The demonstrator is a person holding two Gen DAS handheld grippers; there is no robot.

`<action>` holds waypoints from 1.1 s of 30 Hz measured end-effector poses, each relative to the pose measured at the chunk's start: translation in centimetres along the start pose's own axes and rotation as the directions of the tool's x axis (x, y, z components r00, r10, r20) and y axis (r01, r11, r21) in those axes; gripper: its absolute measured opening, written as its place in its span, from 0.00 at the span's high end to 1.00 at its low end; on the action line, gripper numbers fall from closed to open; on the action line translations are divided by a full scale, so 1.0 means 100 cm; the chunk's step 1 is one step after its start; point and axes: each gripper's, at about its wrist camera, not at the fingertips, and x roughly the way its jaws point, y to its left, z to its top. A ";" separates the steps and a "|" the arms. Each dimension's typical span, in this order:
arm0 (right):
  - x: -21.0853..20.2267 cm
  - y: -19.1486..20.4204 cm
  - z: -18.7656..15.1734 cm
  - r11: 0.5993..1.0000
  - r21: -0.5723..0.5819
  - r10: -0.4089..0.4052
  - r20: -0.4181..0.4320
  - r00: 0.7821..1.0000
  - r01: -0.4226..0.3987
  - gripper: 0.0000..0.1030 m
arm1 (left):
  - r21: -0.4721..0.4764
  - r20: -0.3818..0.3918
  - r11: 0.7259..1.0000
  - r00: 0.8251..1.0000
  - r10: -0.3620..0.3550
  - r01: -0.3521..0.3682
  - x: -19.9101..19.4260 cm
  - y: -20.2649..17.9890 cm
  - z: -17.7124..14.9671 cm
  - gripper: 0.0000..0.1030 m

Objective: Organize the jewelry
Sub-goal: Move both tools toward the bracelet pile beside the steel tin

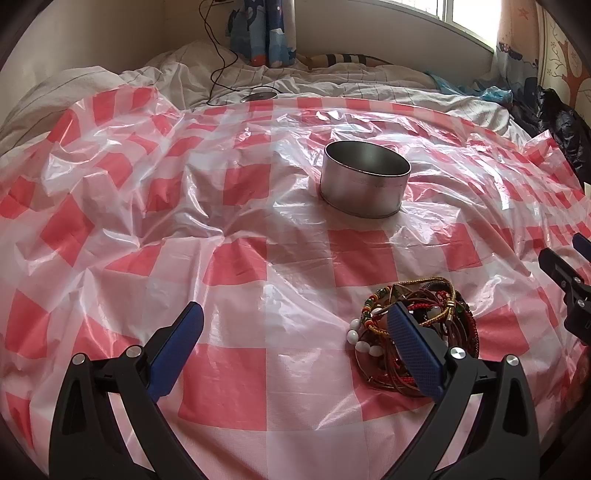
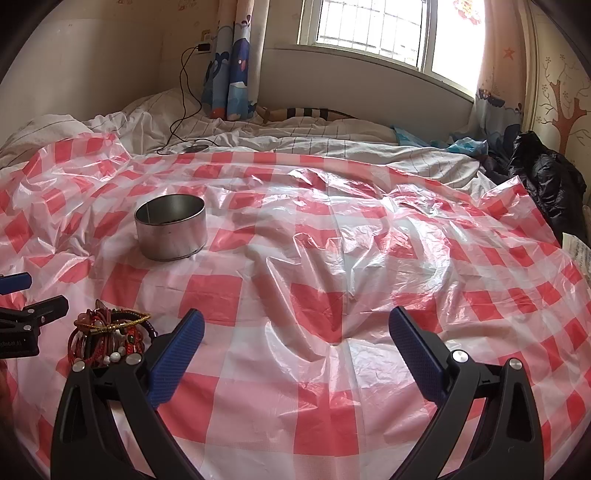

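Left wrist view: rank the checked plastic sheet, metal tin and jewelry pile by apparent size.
1. checked plastic sheet, clearly largest.
2-3. jewelry pile and metal tin look alike; the pile is nearer the camera, so I won't rank them.

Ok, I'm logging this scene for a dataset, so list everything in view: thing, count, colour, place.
metal tin: one, silver, open top, standing upright mid-sheet
jewelry pile: one tangled heap, red, brown and gold cords with white and green beads, near edge of sheet, apart from the tin
plastic sheet: one, red and white checked, crinkled, spread over the bed
bedding: white with thin lines, rumpled, beyond the sheet
curtain: blue cartoon print, by the wall
cable: one, black, from a wall plug down onto the bedding
window: one, bright, behind the bed
black bag: one, far right
left tongs: open, blue pads, one finger over the pile
right tongs: open, blue pads, over bare sheet
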 end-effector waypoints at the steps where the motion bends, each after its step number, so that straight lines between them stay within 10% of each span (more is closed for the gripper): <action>1: 0.000 0.000 0.000 1.000 0.000 0.000 0.000 1.000 0.000 0.07 | 0.000 0.000 1.000 1.000 0.000 0.000 0.000 0.000 0.000 0.07; 28: -0.008 0.026 -0.002 0.987 -0.105 0.121 -0.002 0.993 -0.121 0.07 | -0.068 -0.044 0.998 0.999 0.000 -0.003 0.009 0.035 0.003 0.07; 33: -0.007 0.033 -0.005 0.981 -0.144 0.128 -0.023 0.992 -0.130 0.07 | 0.049 0.015 0.996 0.997 -0.074 0.073 -0.002 0.015 0.001 0.07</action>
